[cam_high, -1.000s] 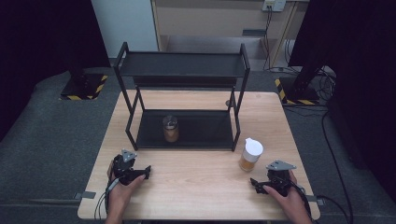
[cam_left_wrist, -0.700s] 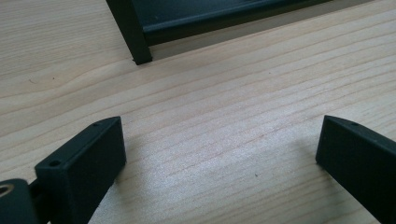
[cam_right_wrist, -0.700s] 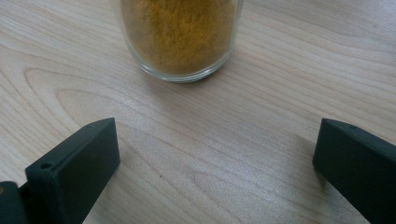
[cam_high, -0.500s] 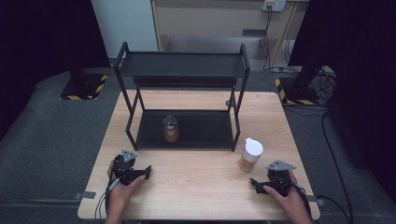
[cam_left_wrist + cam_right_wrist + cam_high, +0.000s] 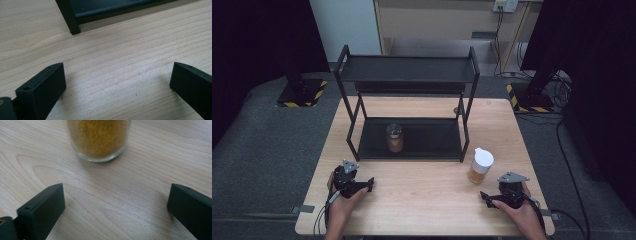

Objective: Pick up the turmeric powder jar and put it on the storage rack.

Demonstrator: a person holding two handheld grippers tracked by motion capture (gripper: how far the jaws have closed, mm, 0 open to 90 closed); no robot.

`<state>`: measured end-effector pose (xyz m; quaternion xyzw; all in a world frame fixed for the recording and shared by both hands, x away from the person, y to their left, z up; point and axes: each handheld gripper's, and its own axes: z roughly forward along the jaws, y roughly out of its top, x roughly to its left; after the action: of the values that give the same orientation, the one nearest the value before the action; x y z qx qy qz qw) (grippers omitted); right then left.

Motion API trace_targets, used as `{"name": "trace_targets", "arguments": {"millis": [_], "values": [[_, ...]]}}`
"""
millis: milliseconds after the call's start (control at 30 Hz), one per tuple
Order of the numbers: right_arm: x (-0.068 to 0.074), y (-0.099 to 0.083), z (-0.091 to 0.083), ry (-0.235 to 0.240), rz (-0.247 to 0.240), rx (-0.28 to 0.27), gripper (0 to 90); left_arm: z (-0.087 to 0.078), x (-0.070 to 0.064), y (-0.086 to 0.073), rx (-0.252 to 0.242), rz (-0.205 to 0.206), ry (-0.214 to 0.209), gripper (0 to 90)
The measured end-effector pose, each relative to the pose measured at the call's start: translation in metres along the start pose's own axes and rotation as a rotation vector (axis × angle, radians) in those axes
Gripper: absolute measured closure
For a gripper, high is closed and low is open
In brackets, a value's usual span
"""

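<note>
A white-lidded glass jar of yellow-orange powder (image 5: 480,165) stands on the wooden table (image 5: 427,200), right of the black two-tier rack (image 5: 407,75). A second jar with brown contents (image 5: 395,138) sits on the rack's lower shelf. My left gripper (image 5: 368,184) rests near the front left of the table, open, with bare wood between its jaws (image 5: 117,82). My right gripper (image 5: 485,196) rests at the front right, open and holding nothing (image 5: 116,202). The powder jar's base (image 5: 98,137) stands just beyond its jaws, apart from them.
The rack's front left leg (image 5: 71,20) stands a short way ahead of my left gripper. Bare wood lies between the two grippers. Around the table is grey floor, with cables (image 5: 562,145) at the right and yellow-black striped bases (image 5: 302,97) behind.
</note>
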<state>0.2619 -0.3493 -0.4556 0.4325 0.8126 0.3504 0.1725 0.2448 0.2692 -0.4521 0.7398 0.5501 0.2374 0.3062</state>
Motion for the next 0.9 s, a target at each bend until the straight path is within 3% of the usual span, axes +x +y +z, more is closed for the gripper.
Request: {"name": "trace_targets", "arguments": {"millis": [333, 900], "values": [[-0.004, 0.0, -0.015, 0.04, 0.001, -0.059, 5.1, 0.0, 0.001, 0.001, 0.001, 0.003, -0.003, 0.0], [0.0, 0.008, -0.021, 0.088, -0.034, -0.071, 6.0, 0.001, 0.001, 0.001, 0.001, 0.007, -0.006, 0.0]]}}
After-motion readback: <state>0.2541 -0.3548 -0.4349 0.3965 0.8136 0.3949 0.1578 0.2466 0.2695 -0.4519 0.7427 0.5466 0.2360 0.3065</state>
